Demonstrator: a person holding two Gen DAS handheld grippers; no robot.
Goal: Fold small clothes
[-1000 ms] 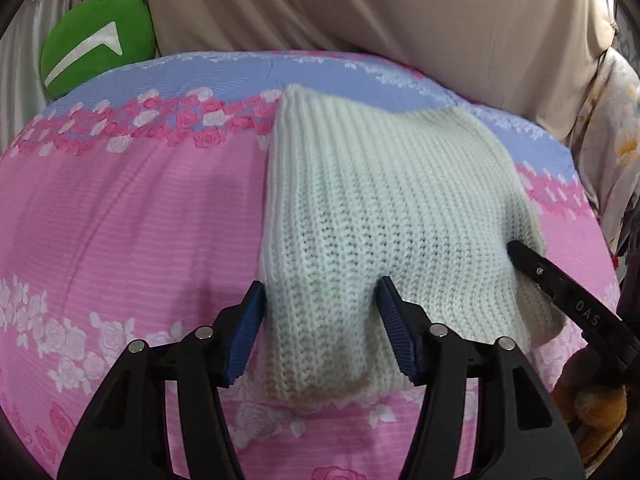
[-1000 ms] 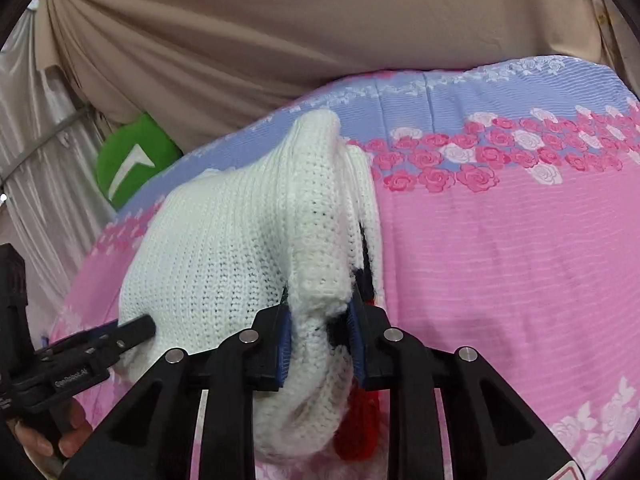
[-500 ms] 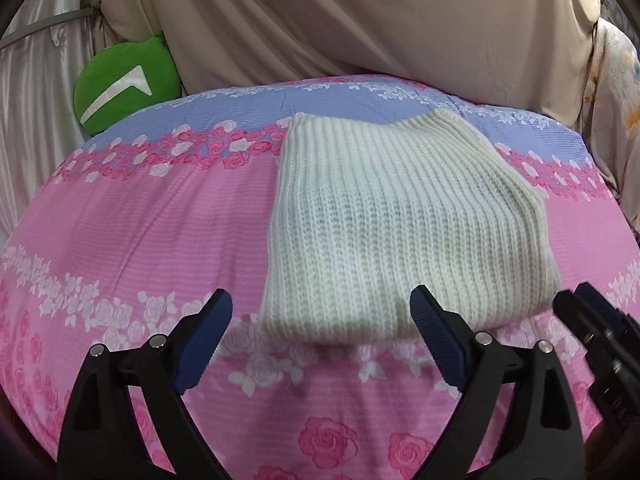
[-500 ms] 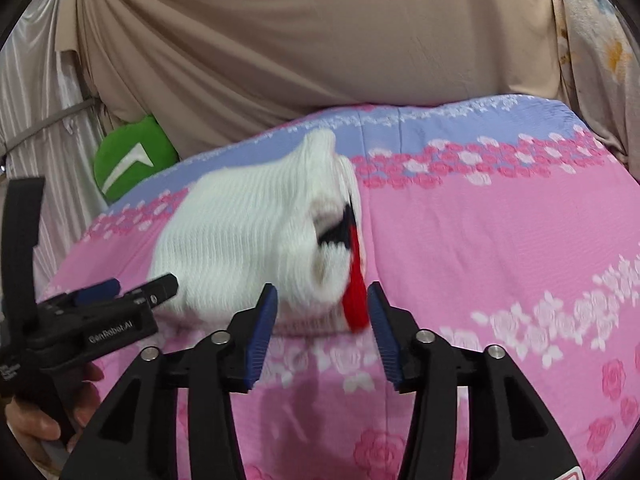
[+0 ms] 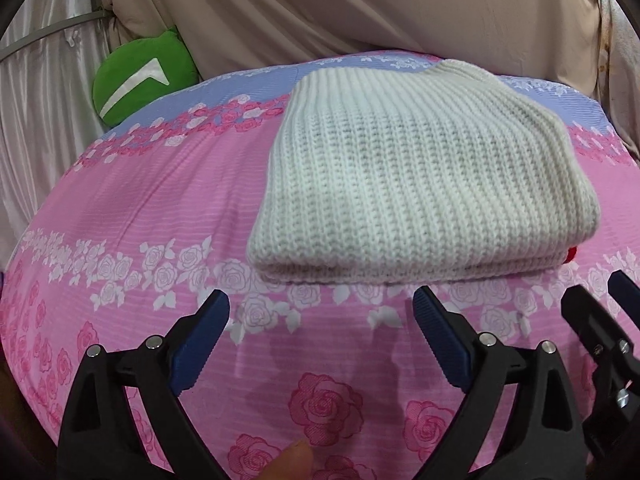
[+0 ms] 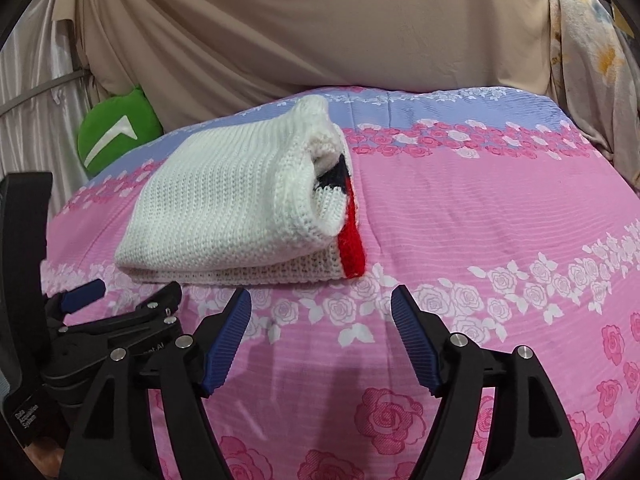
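White knit sweater (image 5: 424, 184) folded into thick bundle on pink rose bedsheet (image 5: 132, 208), just ahead of both tools. Left gripper (image 5: 322, 312) spread wide and opening, nothing between jaws. Right gripper (image 6: 322, 312) likewise opening, empty, just short of bundle's near edge. Top layer bulging at open end (image 6: 316, 184); red trim (image 6: 352, 240) poking out below. Risks: loose roll likely to spring open unpressed; blue pads (image 6: 230, 336) apt to snag knit loops; soft bedding prone to letting stack slump.
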